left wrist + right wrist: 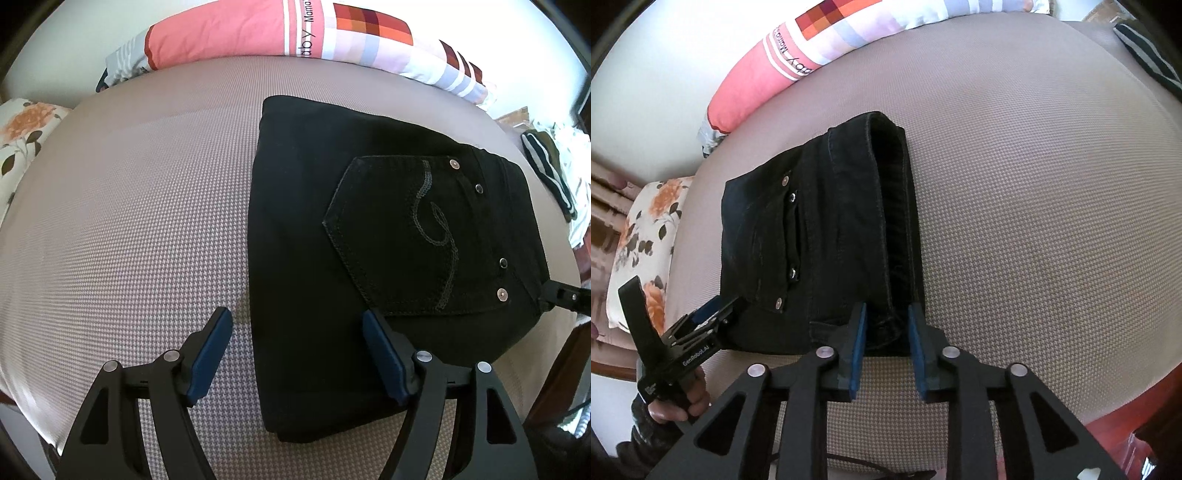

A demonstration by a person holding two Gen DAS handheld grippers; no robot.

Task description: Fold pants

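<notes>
The black pants lie folded into a compact stack on the grey-beige bed, back pocket with a sequin swirl facing up. My left gripper is open and empty, its jaws straddling the stack's near left edge. In the right wrist view the pants show the waistband end. My right gripper is partly open, and the waistband corner sits between its blue pads; I cannot tell whether they touch it. The left gripper also shows in the right wrist view, at the stack's near left corner.
A pink and checked quilt lies rolled along the bed's far edge. A floral pillow is at the left. Striped and white clothes are piled at the right. The bed's wooden frame shows at the near right.
</notes>
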